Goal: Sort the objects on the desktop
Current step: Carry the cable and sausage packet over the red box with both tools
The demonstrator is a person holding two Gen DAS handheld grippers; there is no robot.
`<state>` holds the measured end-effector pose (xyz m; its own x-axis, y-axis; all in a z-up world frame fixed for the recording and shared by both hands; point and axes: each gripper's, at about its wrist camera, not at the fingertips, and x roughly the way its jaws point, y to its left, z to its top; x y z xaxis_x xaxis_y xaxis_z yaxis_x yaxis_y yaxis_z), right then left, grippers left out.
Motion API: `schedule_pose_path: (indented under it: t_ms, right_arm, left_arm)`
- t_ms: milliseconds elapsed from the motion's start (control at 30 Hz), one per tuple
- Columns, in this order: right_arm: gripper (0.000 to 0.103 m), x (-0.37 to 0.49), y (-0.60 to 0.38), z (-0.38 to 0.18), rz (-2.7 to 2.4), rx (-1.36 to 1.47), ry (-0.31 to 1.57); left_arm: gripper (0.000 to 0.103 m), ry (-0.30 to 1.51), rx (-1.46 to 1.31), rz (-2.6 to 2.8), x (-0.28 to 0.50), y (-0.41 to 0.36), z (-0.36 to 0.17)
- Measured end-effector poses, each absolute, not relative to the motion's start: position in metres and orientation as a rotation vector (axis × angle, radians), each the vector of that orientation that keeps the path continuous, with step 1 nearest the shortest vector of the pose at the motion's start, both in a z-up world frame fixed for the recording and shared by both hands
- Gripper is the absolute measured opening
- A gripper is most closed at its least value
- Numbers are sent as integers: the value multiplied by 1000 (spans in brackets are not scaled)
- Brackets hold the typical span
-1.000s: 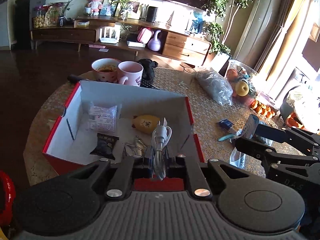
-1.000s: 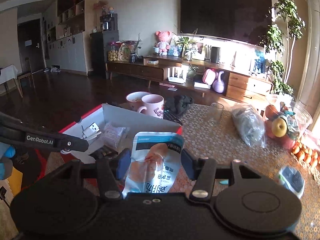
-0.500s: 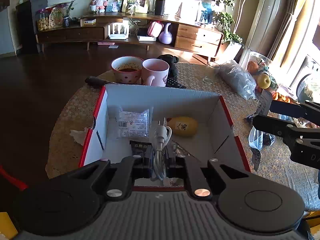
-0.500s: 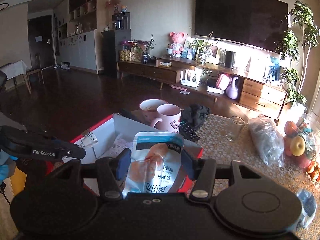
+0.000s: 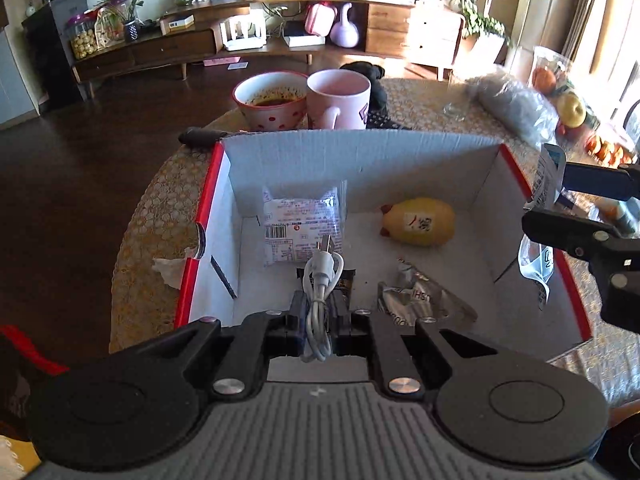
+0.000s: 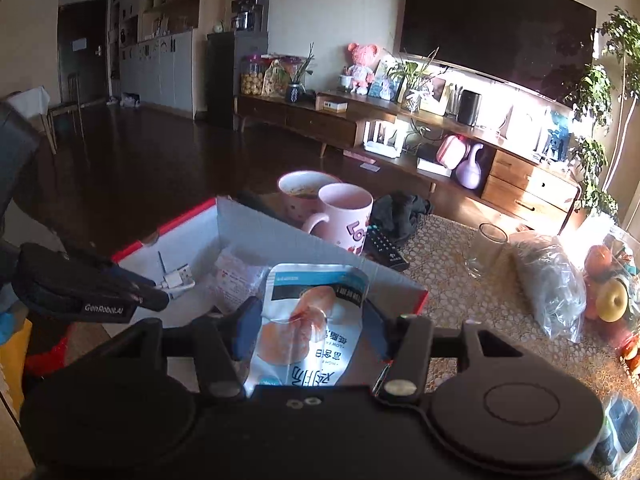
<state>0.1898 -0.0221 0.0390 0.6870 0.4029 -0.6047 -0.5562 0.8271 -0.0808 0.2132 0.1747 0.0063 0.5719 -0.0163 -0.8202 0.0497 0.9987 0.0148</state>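
The left gripper (image 5: 319, 312) has its black fingers closed on a coiled white USB cable (image 5: 320, 280) and hangs over the near side of the scene. To its right, the right gripper (image 6: 312, 320) is clamped on a blue-and-white snack pouch (image 6: 310, 320), held upright.

A coiled white cable (image 5: 320, 280) and a blue snack pouch (image 6: 308, 328) hang above the red-edged box (image 5: 360, 156) holding a white packet (image 5: 300, 224), yellow toy (image 5: 420, 220) and foil wrapper (image 5: 416, 300).
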Motion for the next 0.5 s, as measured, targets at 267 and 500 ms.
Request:
schedule_pose_path:
  t_ms: [267,500]
  right_arm:
    - [55,200,-7,9,547,-341,694]
    - [55,202,4,-8,570,-396,761]
  left_arm:
    - [10,1003,99,-9,236,172,-16]
    - [10,1055,146,22,249,170,-34]
